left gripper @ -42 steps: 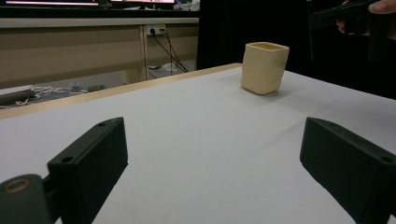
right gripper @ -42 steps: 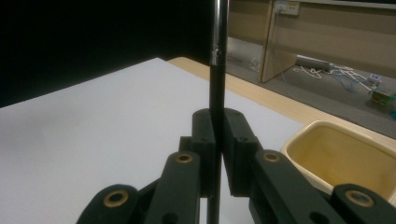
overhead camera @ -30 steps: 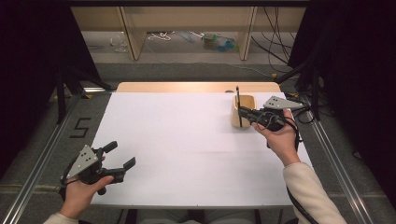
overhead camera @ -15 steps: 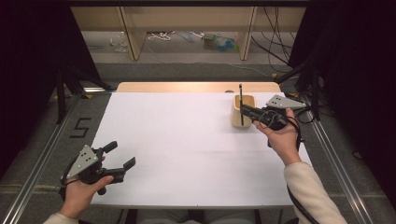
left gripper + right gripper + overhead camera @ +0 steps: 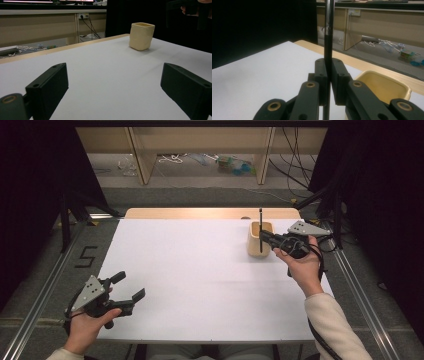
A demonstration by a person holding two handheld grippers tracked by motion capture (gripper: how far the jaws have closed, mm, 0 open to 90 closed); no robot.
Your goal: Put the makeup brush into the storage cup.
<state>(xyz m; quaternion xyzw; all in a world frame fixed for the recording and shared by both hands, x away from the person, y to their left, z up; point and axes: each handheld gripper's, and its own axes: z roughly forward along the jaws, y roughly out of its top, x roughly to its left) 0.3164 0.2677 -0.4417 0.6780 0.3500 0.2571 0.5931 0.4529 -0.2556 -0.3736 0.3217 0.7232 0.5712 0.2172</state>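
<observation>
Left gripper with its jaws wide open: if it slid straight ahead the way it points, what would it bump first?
Probably the cream square cup. It stands ahead of the left gripper, a little right of centre, across bare white table. Depth is unclear, so it might just slip past.

The right gripper (image 5: 327, 82) is clamping a thin black pen (image 5: 328, 37), which is standing upright between its jaws. A yellow cup (image 5: 384, 87) is sitting just beside them on the white table (image 5: 257, 80).
</observation>
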